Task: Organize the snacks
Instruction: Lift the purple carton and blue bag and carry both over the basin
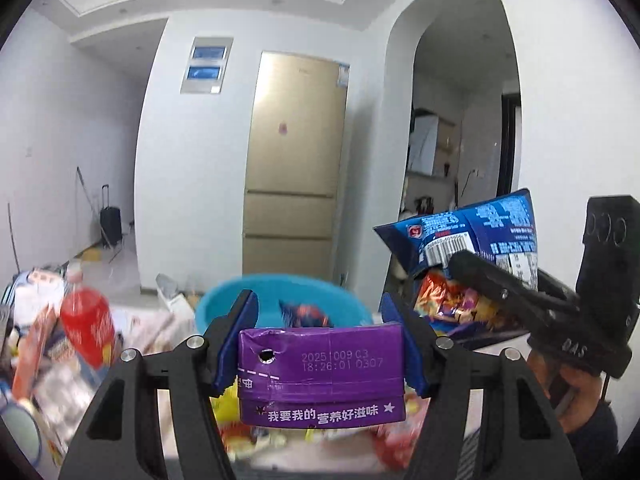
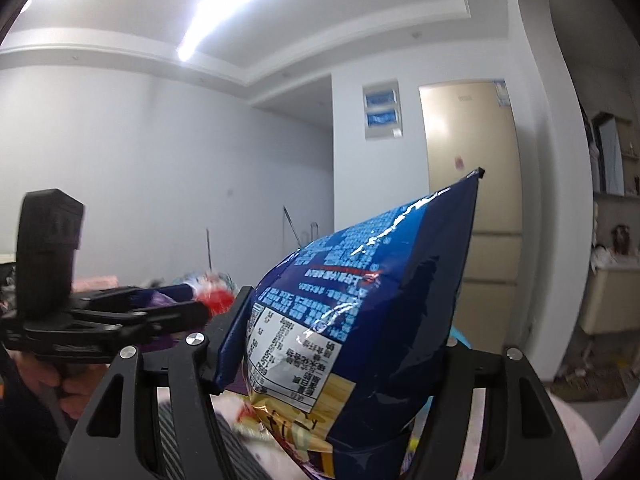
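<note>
While both tools are raised above the cluttered table [image 1: 132,320], each is seen clamped on a snack item.

Left gripper [image 1: 320,332]: jaws partly closed, set to the width of a purple carton [image 1: 320,368]. Carton is pinched on its two sides by the blue fingers [image 1: 240,336], top face toward the camera, with a punched straw hole and a printed date code visible. Carton is held clear of the table, in front of a blue bowl [image 1: 224,300]. Something dark with orange is seen inside the bowl, too blurred to identify.

Right gripper [image 2: 340,340]: jaws held fairly wide, filled by a blue chip bag [image 2: 360,300]. Bag is gripped at its lower body; the left finger [image 2: 236,332] is pressed against the side, the right finger is hidden behind the bag. Sealed top corner is pointed up and to the right, nutrition label toward the camera. In the left wrist view the same bag [image 1: 472,236] is seen in the air to the right of the bowl, held by the right gripper [image 1: 460,264].

Loose packets and a red bottle [image 1: 86,320] are seen on the table at left, blurred. A tan fridge [image 1: 296,160] is seen against the far wall.
</note>
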